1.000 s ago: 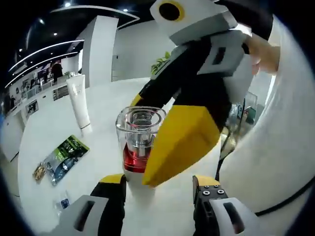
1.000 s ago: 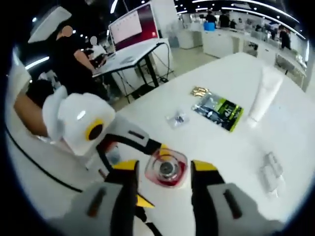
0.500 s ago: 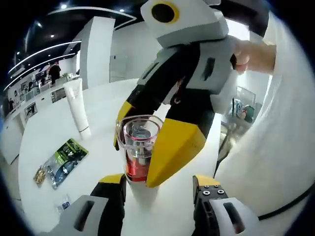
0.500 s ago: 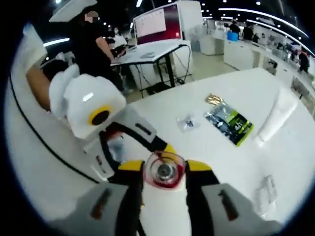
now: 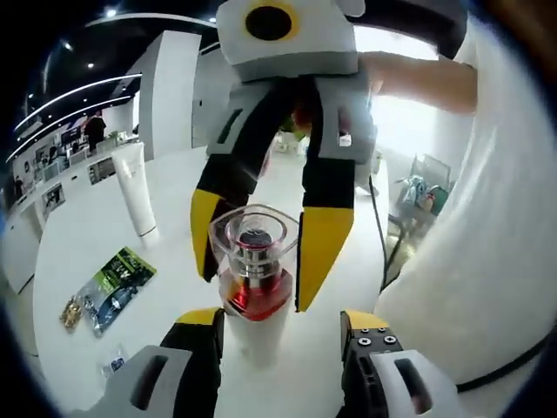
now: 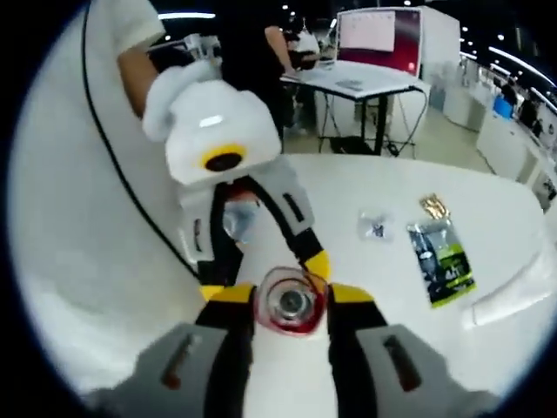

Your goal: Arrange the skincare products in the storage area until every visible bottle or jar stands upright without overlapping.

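Yellow jaws of the right hand-held gripper (image 6: pixel 290 296) pinch the clear-capped red bottle (image 5: pixel 253 274), upright on the white bench (image 5: pixel 96 235). Left hand-held gripper (image 5: pixel 283 324) is spread just beside it. A white tube (image 5: pixel 137 187) and green sachet (image 5: pixel 115 279) lie well apart.

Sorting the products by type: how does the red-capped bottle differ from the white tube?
The bottle has a clear cap over a red band; the white tube is plain white. The bottle sits between the right gripper's jaws; the tube stands free, farther back on the table. Both stand upright.
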Demonstrator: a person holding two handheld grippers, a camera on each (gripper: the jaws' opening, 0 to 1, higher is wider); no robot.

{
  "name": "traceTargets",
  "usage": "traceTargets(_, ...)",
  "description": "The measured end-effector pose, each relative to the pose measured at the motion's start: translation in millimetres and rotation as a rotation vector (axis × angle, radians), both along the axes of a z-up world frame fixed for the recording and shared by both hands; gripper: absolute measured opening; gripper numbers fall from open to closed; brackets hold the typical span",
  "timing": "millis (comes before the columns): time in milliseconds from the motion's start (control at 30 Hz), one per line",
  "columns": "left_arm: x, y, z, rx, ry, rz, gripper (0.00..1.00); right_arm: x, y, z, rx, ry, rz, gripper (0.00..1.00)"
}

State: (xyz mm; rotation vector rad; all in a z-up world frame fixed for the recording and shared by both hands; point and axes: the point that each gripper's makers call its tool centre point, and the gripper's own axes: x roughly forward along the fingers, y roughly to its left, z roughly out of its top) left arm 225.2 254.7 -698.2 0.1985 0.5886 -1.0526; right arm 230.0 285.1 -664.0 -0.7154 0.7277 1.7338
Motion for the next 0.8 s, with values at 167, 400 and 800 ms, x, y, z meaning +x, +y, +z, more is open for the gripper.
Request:
traceTargets(167,-0.1,-1,1.3,0.001,-0.005,0.001,0.56,0,-2,-1.3,-0.034,-0.029,0.101,0.33)
traceTargets(400,-1.0,0,1.8,0.001,-0.011,0.006,0.56,-1,-3,-2.9,-0.046,-0.049,0.144,0.33)
traceTargets(800,-3.0,3,-0.3,0.012,-0.011,0.010,0.54,-3,-16,-15.4,-0.065,-0.001,-0.022,0.54)
